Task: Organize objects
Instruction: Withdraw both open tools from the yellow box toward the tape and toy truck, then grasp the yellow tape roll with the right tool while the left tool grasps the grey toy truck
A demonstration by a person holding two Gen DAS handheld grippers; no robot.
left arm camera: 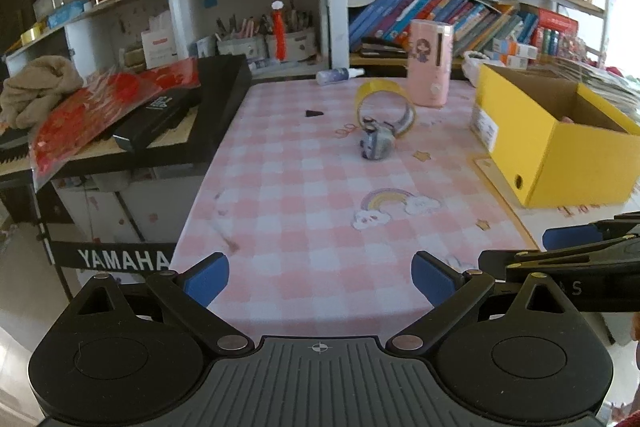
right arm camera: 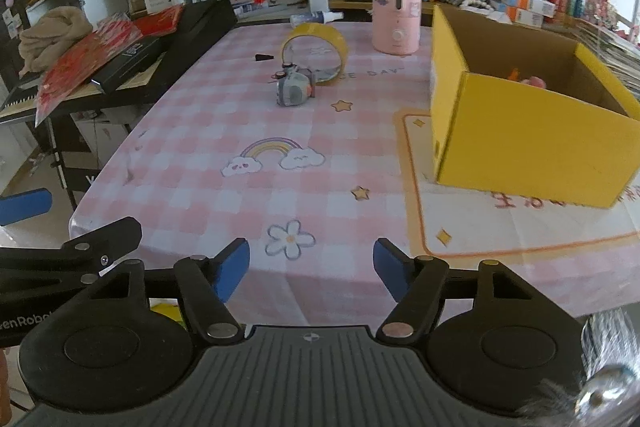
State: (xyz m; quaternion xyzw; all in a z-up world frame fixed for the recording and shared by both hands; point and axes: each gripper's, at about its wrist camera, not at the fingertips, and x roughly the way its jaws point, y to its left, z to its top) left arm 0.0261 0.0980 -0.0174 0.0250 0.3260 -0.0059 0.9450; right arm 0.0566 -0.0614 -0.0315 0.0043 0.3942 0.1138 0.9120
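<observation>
Left wrist view
Left gripper: blue-padded jaws spread wide, nothing between them.
Yellow box: cardboard, open-topped, at the table's right; contents barely visible.
Tape roll: yellow ring standing on edge, touching the small grey toy.

Right wrist view
Right gripper: jaws apart, empty.
Yellow box: holds pink and orange items.
Tablecloth: pink checked, rainbow print.
</observation>
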